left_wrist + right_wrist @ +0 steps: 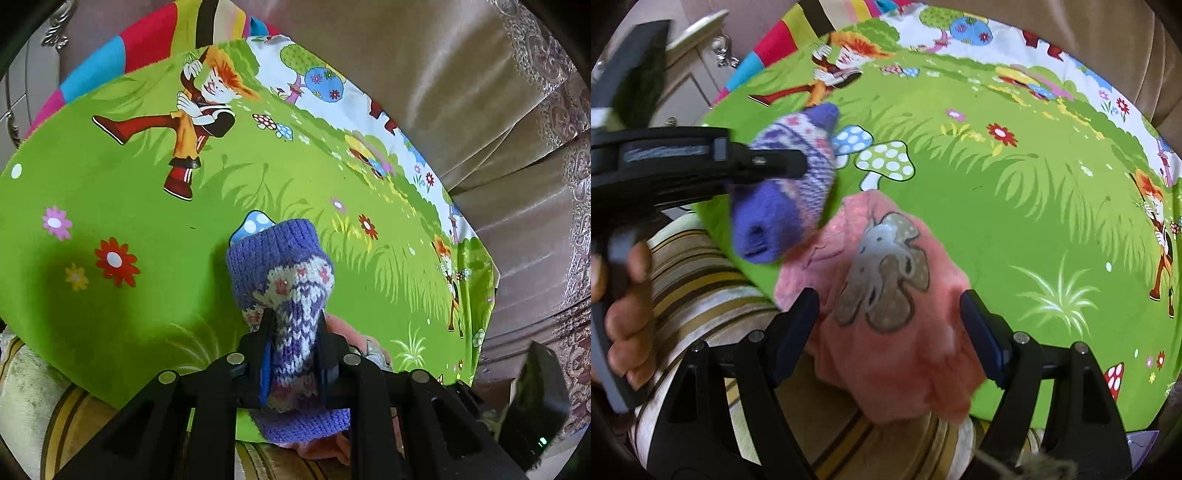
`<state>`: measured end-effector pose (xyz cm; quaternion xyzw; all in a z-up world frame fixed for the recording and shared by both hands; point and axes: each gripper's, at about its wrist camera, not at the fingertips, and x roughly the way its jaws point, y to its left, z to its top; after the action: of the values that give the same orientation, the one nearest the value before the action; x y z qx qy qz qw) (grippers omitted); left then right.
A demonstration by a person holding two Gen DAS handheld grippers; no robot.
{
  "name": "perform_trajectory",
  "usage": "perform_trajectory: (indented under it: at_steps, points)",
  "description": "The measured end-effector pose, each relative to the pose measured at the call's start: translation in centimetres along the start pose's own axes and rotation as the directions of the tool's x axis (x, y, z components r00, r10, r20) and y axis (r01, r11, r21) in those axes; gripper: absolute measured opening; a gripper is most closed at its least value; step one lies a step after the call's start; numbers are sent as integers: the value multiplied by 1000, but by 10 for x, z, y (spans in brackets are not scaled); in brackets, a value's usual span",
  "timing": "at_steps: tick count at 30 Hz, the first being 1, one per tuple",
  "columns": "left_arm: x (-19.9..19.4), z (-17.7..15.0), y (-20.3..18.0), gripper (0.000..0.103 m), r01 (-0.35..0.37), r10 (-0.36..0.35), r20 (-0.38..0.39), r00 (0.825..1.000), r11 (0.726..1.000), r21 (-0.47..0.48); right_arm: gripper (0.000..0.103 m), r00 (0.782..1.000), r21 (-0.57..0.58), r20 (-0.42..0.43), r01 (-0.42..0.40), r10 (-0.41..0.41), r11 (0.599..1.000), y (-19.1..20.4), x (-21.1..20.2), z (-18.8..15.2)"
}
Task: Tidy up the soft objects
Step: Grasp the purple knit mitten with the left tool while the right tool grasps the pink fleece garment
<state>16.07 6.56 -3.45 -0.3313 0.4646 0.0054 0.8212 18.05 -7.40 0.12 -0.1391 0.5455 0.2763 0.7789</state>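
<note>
Purple knitted item (pixel 284 295): woollen, with a white and pink patterned band and ribbed purple cuffs. Clamped between the fingers of the left gripper (pixel 294 325) and held above the green cartoon cloth (pixel 129 177); in the right wrist view it hangs just beside the pink piece.

Pink garment (pixel 897 332): soft, bearing a grey and tan elephant print (pixel 886 269). Lies at the near edge of the cloth, partly overhanging the striped cushion (pixel 701 280). It sits between the spread fingers of the right gripper (pixel 888 306), whose jaws stand wide apart and grip nothing.

Green cartoon cloth: printed with grass, flowers, mushrooms and figures.

Background: beige curtain (pixel 461 92).
</note>
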Motion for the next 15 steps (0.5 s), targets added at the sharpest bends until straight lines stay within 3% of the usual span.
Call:
perform_trajectory:
  at_steps: [1, 3, 4, 7, 11, 15]
  points:
    - [0, 0, 0, 19, 2, -2, 2, 1000, 1000, 1, 81, 1000, -1, -6, 2, -2, 1000, 0, 4, 1]
    - [-2, 0, 0, 19, 5, -5, 7, 1000, 1000, 6, 60, 1000, 11, -13, 18, -18, 1000, -3, 9, 2]
    - [-3, 0, 0, 19, 5, -6, 12, 1000, 1000, 10, 43, 1000, 18, -17, 13, -13, 1000, -4, 10, 2]
    - [-6, -2, -3, 19, 7, -7, 22, 1000, 1000, 19, 24, 1000, 26, -5, 4, -4, 1000, -7, 7, 0]
    - [-13, -7, -8, 19, 11, -13, 43, 999, 999, 44, 15, 998, 51, 61, 10, -13, 999, -12, -10, -5]
    - [-17, -11, -17, 19, 16, -19, 50, 999, 998, 64, 13, 992, 103, 125, 19, -32, 995, -24, -31, -12]
